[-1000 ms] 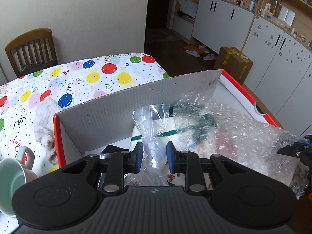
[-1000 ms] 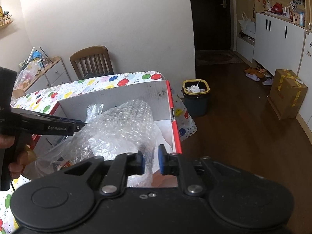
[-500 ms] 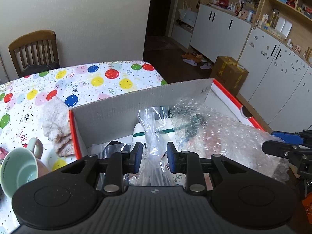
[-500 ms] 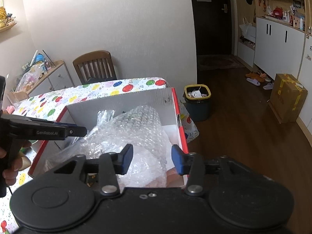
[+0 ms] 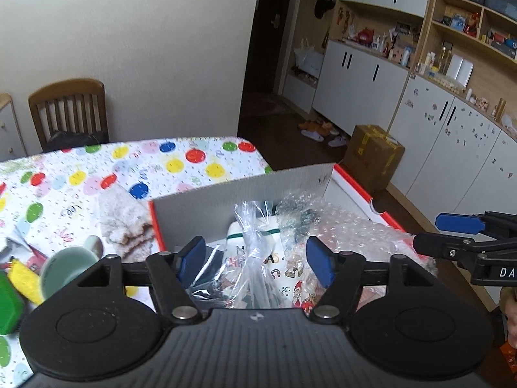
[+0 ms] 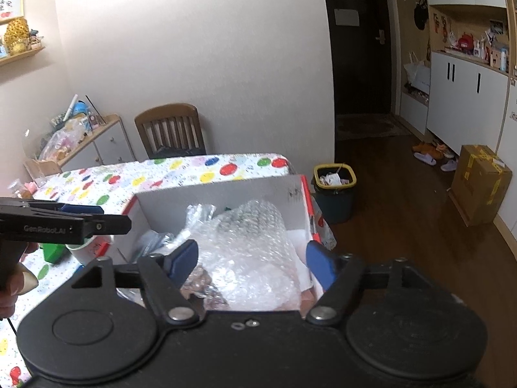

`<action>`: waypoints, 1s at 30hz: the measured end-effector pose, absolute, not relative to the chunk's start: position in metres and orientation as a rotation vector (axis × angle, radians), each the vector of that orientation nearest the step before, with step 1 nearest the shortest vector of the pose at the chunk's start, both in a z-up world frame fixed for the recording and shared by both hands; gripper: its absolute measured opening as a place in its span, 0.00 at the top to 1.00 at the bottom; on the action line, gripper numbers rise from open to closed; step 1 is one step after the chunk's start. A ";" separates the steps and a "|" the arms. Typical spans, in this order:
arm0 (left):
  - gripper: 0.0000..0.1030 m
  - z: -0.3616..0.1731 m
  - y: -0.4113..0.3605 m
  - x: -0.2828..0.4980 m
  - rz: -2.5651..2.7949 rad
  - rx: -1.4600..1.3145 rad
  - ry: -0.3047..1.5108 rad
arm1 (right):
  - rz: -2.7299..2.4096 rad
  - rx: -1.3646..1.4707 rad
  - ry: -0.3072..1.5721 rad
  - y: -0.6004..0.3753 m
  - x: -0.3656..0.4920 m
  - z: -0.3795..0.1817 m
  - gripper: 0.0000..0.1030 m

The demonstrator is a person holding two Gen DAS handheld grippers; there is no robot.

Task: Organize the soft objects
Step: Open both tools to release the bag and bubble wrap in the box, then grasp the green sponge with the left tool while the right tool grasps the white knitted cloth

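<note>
Both grippers over the box (image 5: 245,190), which sits at the table's (image 5: 194,161) right end. The left gripper (image 5: 255,260) stands with jaws apart; the clear bag (image 5: 255,242) rises between its pads but neither pad touches it. The right gripper (image 6: 252,260) is likewise spread, with the bubble wrap (image 6: 255,249) below and ahead of it, untouched. Both soft items lie inside the box: the bag upright, its long axis running near to far from the left gripper, its twisted neck pointing up; the wrap heaped to its right, filling the box's right half. A fuzzy cloth (image 5: 124,226) lies on the table just left of the box, beside a green mug (image 5: 69,268).

The left gripper is the nearer one to the cloth, which lies to its left and a little beyond its tips; if that item is next, the move turns leftward over the box's left wall.

Against the earlier frames, the left jaws were clamped on the bag's neck and have just been opening, with the bag now free between them. The right jaws, previously nearly together on the wrap, have also just been opening. Both views now sit higher over the box, and more of the room shows.
</note>
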State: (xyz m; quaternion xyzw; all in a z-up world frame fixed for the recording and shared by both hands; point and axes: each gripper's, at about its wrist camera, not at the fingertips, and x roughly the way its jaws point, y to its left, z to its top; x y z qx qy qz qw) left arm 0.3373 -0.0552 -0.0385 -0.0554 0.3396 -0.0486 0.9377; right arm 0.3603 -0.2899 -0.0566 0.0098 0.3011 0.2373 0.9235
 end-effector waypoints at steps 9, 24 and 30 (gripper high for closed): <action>0.20 -0.016 -0.039 0.297 -0.045 -0.103 0.640 | 0.543 0.016 0.585 -0.273 0.336 -0.036 0.09; 0.03 -0.004 0.026 0.251 0.000 -0.146 0.610 | 0.630 0.000 0.581 -0.194 0.312 -0.015 0.01; 0.01 -0.010 0.069 0.238 0.069 -0.168 0.591 | 0.661 -0.029 0.600 -0.149 0.316 -0.013 0.01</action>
